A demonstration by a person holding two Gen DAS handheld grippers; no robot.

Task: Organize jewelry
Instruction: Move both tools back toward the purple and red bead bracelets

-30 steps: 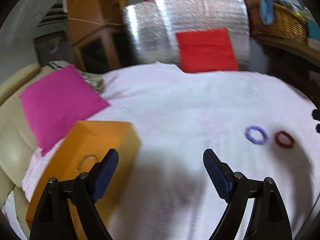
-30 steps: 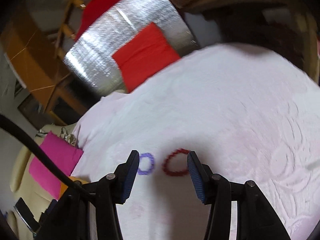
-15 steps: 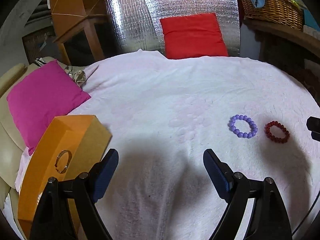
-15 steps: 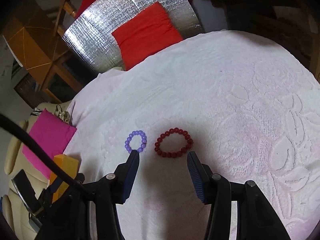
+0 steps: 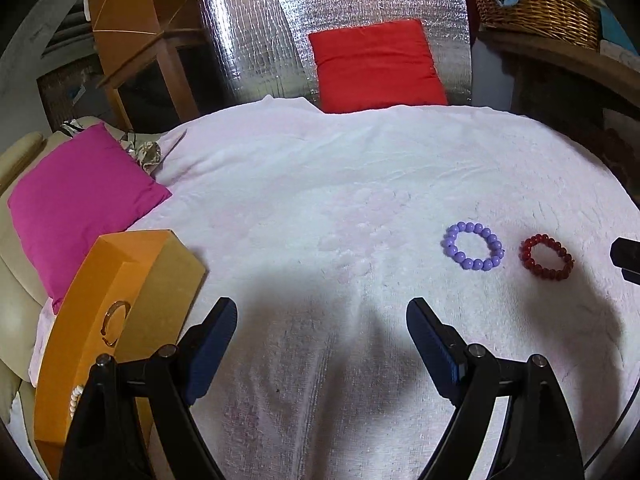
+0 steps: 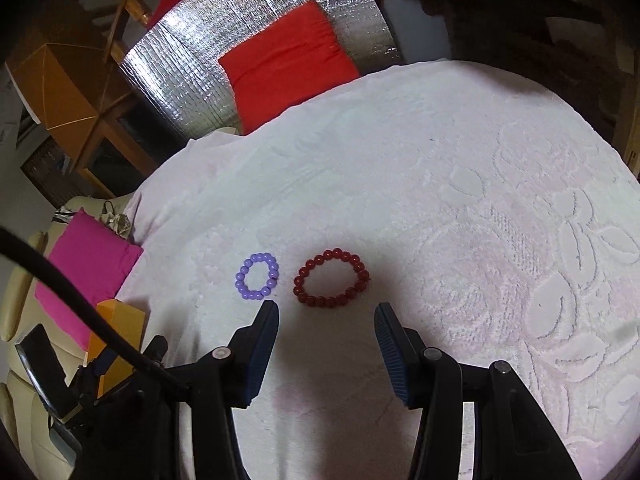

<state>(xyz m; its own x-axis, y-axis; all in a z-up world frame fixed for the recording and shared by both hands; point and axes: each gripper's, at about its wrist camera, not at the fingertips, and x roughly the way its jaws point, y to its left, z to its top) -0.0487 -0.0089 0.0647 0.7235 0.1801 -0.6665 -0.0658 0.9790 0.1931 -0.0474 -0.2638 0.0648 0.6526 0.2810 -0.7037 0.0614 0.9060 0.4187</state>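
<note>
2 bead bracelets lie on a white bedspread, both grippers released above it.

Left wrist view: the left gripper [image 5: 320, 320] stands wide apart over bare white bedspread [image 5: 320, 184], nothing between its jaws; the purple bracelet [image 5: 473, 246] and red bracelet [image 5: 547, 257] lie side by side, apart, to its right. An orange box [image 5: 120, 280] at left holds a thin bangle [image 5: 115, 322].
Right wrist view: the right gripper [image 6: 326, 320] is half spread and empty, the red bracelet [image 6: 330, 278] just beyond its tips, the purple bracelet [image 6: 257, 276] beside it.
</note>
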